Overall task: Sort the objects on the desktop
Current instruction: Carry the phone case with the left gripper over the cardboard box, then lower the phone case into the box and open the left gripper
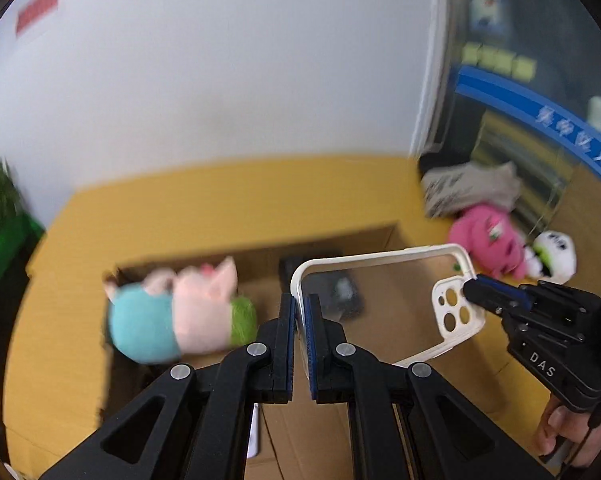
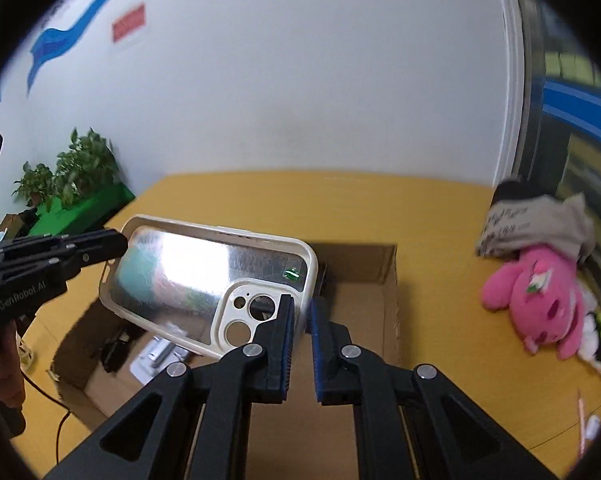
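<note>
A clear phone case with a white rim (image 1: 384,300) (image 2: 204,276) hangs in the air over an open cardboard box (image 1: 384,236) (image 2: 380,264). My left gripper (image 1: 300,312) (image 2: 118,245) is shut on the rim at the case's plain end. The right gripper (image 2: 301,314) (image 1: 470,287) is shut on the rim at the end with the camera cutout. A pink pig plush in a teal top (image 1: 180,312) lies at the box's left side. Dark gadgets (image 2: 116,350) and a white packet lie on the box floor.
The box stands on a yellow table (image 1: 236,196) (image 2: 340,204). A pink plush (image 2: 540,300) (image 1: 488,240), a white plush (image 1: 556,256) and a grey printed cloth (image 2: 536,224) lie at the table's right. A potted plant (image 2: 72,176) stands left. A white wall rises behind.
</note>
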Motion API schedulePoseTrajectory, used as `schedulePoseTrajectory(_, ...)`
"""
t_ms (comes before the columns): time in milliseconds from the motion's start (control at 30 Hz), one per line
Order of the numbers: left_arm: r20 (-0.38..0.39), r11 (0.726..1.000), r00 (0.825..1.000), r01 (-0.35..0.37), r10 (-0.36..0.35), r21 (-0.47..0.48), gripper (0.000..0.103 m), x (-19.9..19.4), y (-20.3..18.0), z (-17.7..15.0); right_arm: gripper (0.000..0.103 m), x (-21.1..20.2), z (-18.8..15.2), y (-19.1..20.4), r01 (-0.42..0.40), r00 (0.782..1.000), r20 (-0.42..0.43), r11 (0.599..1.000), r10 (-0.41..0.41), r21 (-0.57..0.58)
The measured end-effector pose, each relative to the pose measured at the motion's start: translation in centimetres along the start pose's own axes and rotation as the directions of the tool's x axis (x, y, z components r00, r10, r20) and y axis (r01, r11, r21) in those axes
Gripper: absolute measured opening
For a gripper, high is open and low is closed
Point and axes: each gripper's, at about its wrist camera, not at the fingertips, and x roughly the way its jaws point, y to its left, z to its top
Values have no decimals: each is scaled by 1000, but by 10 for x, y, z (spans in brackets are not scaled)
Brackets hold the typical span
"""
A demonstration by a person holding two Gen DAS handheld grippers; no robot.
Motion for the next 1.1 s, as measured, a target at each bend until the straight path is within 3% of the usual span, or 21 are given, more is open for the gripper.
schedulePoseTrajectory(267,-213,997,977,15,-32,-81,3,85,9,-18,7,66,-16,-15,18,986,-165,1000,-14,21)
schedulePoseTrajectory(433,-301,995,953,-8,-23,-103,3,118,11,-29,7,106,-23,-17,40,958,-286,999,-31,24)
schedulePoseTrajectory(767,-424,997,904,19,-50,-77,3,147,2,-51,7,138,-50,-14,89,900,-427,996,-81,0)
schedulePoseTrajectory(833,-423,999,906,5,-24,-46,4,144,-3,-53,11,130,-48,-14,91,913,-398,996,-85,-2)
schedulePoseTrajectory(867,-411,1000,912,-7,-6,-28,6,140,-6,-53,26,125,-46,-14,93,921,-380,996,-89,-8)
schedulePoseTrajectory(900,-391,1000,920,-22,19,-3,10,133,-8,-53,49,118,-44,-12,90,930,-358,996,-88,-12)
schedulePoseTrajectory(933,-366,999,930,-38,43,21,26,123,-10,-52,58,108,-42,-11,82,940,-330,996,-83,-15)
schedulePoseTrajectory(967,-330,998,942,-55,64,37,49,111,-11,-52,71,96,-41,-8,79,951,-297,997,-81,-21)
schedulePoseTrajectory(1000,-274,996,958,-75,84,45,60,95,-11,-51,78,77,-42,-3,75,964,-252,997,-81,-34)
schedulePoseTrajectory(1033,-204,995,974,-94,101,43,78,74,-10,-51,80,59,-44,2,67,975,-210,997,-75,-45)
schedulePoseTrajectory(1067,-130,993,985,-111,114,32,89,50,-8,-53,81,46,-48,7,56,982,-178,997,-65,-51)
schedulePoseTrajectory(1100,-56,992,991,-125,126,18,92,25,-4,-57,81,28,-56,14,40,989,-140,998,-47,-57)
